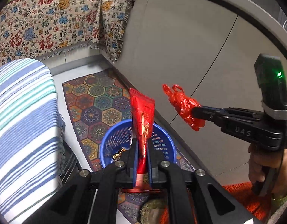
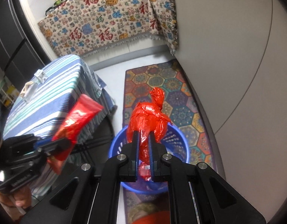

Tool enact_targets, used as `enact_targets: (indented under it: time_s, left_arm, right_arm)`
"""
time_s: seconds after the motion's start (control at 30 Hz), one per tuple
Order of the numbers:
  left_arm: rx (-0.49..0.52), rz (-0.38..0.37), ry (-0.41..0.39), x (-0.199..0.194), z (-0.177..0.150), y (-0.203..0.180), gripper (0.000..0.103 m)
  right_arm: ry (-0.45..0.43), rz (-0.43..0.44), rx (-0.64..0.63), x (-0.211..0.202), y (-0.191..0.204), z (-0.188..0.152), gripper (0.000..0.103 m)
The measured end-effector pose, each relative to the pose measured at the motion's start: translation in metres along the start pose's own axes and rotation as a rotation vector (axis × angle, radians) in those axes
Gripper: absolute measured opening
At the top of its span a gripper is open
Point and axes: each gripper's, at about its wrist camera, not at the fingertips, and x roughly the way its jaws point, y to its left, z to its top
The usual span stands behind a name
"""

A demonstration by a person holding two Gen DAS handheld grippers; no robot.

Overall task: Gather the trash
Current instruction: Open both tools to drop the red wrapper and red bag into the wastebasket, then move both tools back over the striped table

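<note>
My left gripper (image 1: 142, 141) is shut on a red foil snack wrapper (image 1: 143, 115) and holds it above a blue plastic basket (image 1: 162, 130) on the floor. A gold candy wrapper (image 1: 118, 154) lies inside the basket. My right gripper (image 2: 142, 136) is shut on a crumpled red plastic bag (image 2: 148, 117), held over the same basket (image 2: 182, 145). The right gripper with the bag (image 1: 182, 104) also shows at the right of the left wrist view. The left gripper with the snack wrapper (image 2: 78, 117) shows at the left of the right wrist view.
A patterned hexagon rug (image 2: 173, 85) lies under the basket beside a grey wall (image 2: 227, 56). A table with a blue striped cloth (image 2: 50, 97) stands left of the basket. A cloth with red characters (image 2: 106, 24) hangs at the back.
</note>
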Motion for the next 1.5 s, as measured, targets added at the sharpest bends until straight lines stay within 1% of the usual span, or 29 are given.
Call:
enact_targets:
  time_s: [0.13, 0.5, 0.57, 0.67, 0.7, 0.73, 0.77, 0.8, 0.93, 0.97, 1.0, 1.13, 1.2, 1.23, 1.3, 1.37, 1.43, 1.5]
  left_arm:
    - [-0.008, 0.003, 0.010, 0.012, 0.001, -0.002, 0.008]
    - [-0.004, 0.003, 0.034, 0.023, -0.005, -0.006, 0.008]
    - [0.003, 0.003, 0.037, 0.026, -0.005, -0.007, 0.009]
    - [0.022, 0.019, 0.044, 0.035, -0.005, -0.008, 0.012]
    - [0.027, 0.019, 0.048, 0.040, -0.005, -0.008, 0.019]
    - [0.029, 0.014, 0.053, 0.045, -0.005, -0.008, 0.026]
    - [0.025, 0.003, 0.061, 0.050, -0.005, -0.006, 0.041]
    - [0.019, -0.006, 0.061, 0.054, -0.006, -0.005, 0.046]
    - [0.011, -0.005, 0.063, 0.056, -0.007, -0.002, 0.046]
    - [0.008, -0.008, 0.061, 0.054, -0.008, -0.001, 0.046]
    - [0.005, -0.008, 0.059, 0.051, -0.008, 0.000, 0.046]
    - [-0.007, 0.007, 0.033, 0.023, -0.008, 0.006, 0.046]
    - [-0.008, 0.009, 0.007, -0.003, -0.010, 0.013, 0.047]
    - [-0.009, 0.011, -0.004, -0.013, -0.012, 0.015, 0.048]
    - [-0.007, 0.026, -0.035, -0.040, -0.016, 0.025, 0.057]
    - [-0.013, 0.064, -0.069, -0.067, -0.024, 0.041, 0.060]
    - [-0.031, 0.099, -0.083, -0.087, -0.032, 0.060, 0.060]
    - [-0.060, 0.150, -0.084, -0.105, -0.044, 0.088, 0.060]
  right_arm:
    - [0.005, 0.005, -0.002, 0.000, -0.002, -0.001, 0.008]
    - [0.008, 0.027, 0.010, 0.003, -0.005, 0.004, 0.008]
    - [0.007, 0.026, 0.011, 0.004, -0.005, 0.005, 0.009]
    - [0.003, 0.013, 0.007, 0.004, -0.005, 0.005, 0.013]
    - [-0.001, 0.006, 0.006, 0.005, -0.005, 0.006, 0.020]
    - [-0.004, 0.001, 0.009, 0.005, -0.006, 0.006, 0.034]
    - [-0.007, -0.001, 0.012, 0.006, -0.007, 0.007, 0.039]
    - [-0.012, -0.003, 0.015, 0.005, -0.008, 0.007, 0.040]
    - [-0.034, -0.016, 0.026, 0.001, -0.012, 0.009, 0.041]
    - [-0.040, -0.023, 0.027, 0.000, -0.012, 0.010, 0.041]
    - [-0.049, -0.034, 0.025, -0.002, -0.012, 0.011, 0.046]
    - [-0.090, -0.072, 0.019, -0.008, -0.008, 0.014, 0.069]
    - [-0.119, -0.100, 0.004, -0.011, -0.003, 0.017, 0.074]
    - [-0.130, -0.109, -0.003, -0.012, -0.001, 0.019, 0.076]
    - [-0.162, -0.116, -0.019, -0.016, 0.009, 0.023, 0.078]
    - [-0.185, -0.110, -0.033, -0.016, 0.021, 0.028, 0.080]
    - [-0.199, -0.100, -0.055, -0.015, 0.037, 0.032, 0.081]
    - [-0.210, -0.081, -0.090, -0.010, 0.060, 0.037, 0.083]
